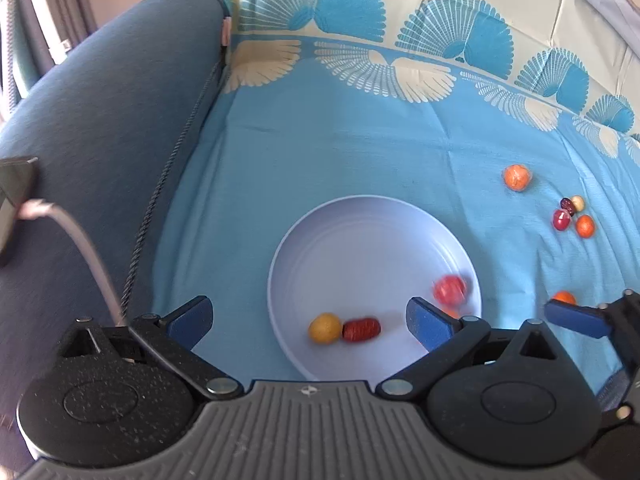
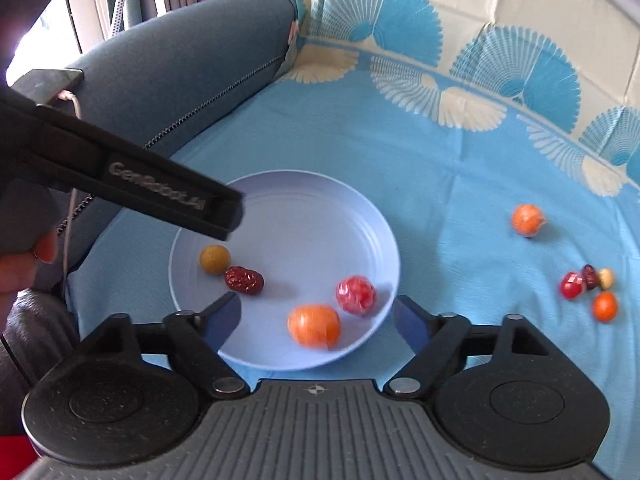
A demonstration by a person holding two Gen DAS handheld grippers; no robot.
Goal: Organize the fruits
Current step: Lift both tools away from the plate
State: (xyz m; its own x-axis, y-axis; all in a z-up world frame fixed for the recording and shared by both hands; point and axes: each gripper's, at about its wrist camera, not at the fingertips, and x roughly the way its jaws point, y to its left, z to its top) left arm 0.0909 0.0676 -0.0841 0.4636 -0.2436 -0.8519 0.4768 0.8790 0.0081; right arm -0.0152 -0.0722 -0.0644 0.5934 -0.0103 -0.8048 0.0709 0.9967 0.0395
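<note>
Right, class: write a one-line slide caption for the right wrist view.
Open right gripper above a plate holding four fruits, five more loose on the blue cloth.

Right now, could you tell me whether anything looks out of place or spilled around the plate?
Nothing is spilled or damaged. Four fruits lie in the plate, but five are scattered on the blue cloth to its right: a lone orange fruit and a small cluster. Two fruits in the plate look blurred.
</note>
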